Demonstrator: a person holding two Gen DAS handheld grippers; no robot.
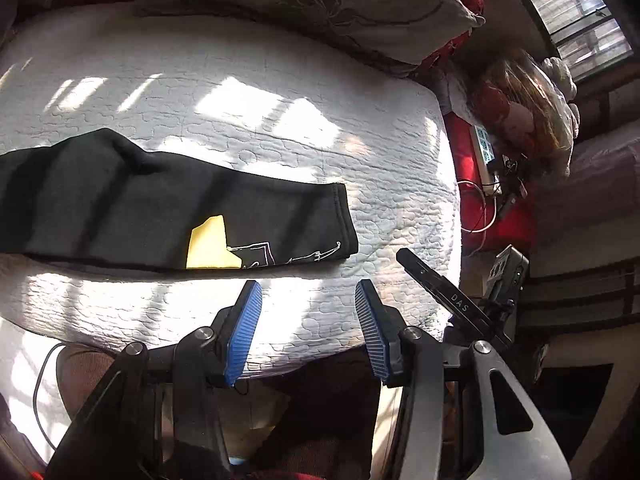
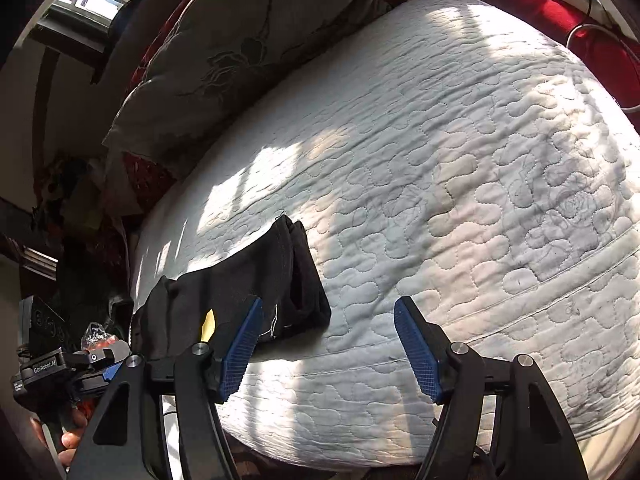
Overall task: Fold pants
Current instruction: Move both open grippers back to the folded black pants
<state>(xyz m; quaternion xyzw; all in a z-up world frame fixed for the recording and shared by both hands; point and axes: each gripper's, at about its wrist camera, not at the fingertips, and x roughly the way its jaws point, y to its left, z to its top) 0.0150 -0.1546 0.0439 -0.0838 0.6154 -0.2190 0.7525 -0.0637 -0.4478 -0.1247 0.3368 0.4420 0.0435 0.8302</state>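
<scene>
Lying flat on the white quilted mattress (image 1: 248, 120), the black pants (image 1: 120, 200) are folded into a long strip with a yellow patch (image 1: 210, 242) and white stitched lettering, too small to read, near the hem. Both grippers hover above the near edge with nothing between their blue pads: the left gripper (image 1: 308, 288) stands half spread, the right gripper (image 2: 328, 304) wider. "DAS" shows on a black bar in the left view only; "GenRobot.AI" on a black block (image 2: 44, 368) in the right view only. Only the left view shows a white power strip (image 1: 486, 152).
</scene>
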